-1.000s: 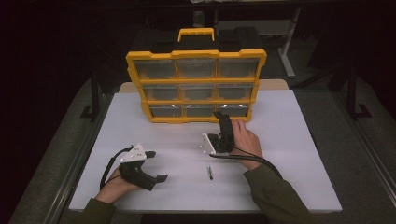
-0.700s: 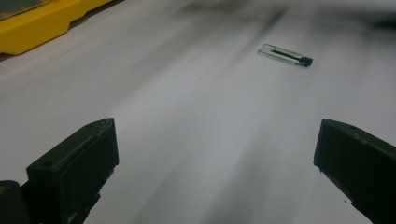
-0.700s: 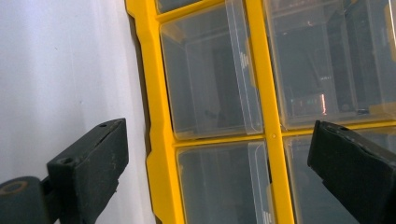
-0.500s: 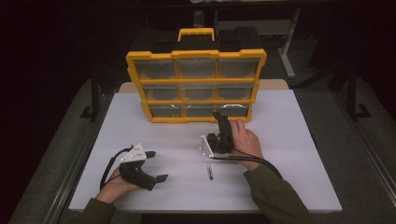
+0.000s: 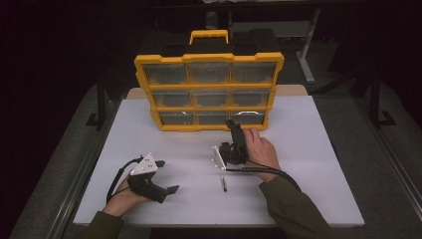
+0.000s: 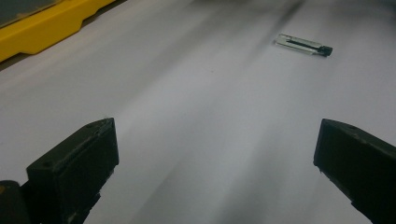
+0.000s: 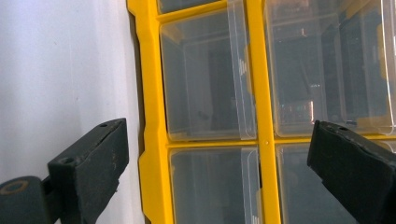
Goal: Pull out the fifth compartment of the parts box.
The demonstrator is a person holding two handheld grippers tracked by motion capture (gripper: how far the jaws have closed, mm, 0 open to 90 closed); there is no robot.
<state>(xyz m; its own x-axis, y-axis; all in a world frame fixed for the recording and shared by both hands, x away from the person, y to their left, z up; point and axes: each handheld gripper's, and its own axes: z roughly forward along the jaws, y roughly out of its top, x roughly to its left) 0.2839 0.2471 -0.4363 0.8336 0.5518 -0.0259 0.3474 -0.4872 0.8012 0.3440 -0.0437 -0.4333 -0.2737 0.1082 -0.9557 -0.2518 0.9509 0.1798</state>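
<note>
A yellow organiser [image 5: 209,56] with clear drawers stands upright at the back of the white table [image 5: 318,169]. My right gripper [image 5: 233,125] is turned on its side, open, just in front of the bottom row. In the right gripper view its jaws [image 7: 219,154] frame the yellow frame [image 7: 149,116] and a clear drawer [image 7: 205,74], with nothing between them. My left gripper [image 5: 168,176] rests open at the front left; in the left gripper view [image 6: 215,154] it spans bare table. A small clear strip with a black end [image 5: 224,183] [image 6: 303,45] lies between the two hands.
The organiser's carry handle [image 5: 208,36] sticks up at the back. Dark floor and a metal frame [image 5: 373,99] surround the table. A black cable [image 5: 268,172] trails from the right gripper over the person's sleeve.
The right gripper has edged slightly left and toward the organiser. The left gripper and the strip have not moved.
</note>
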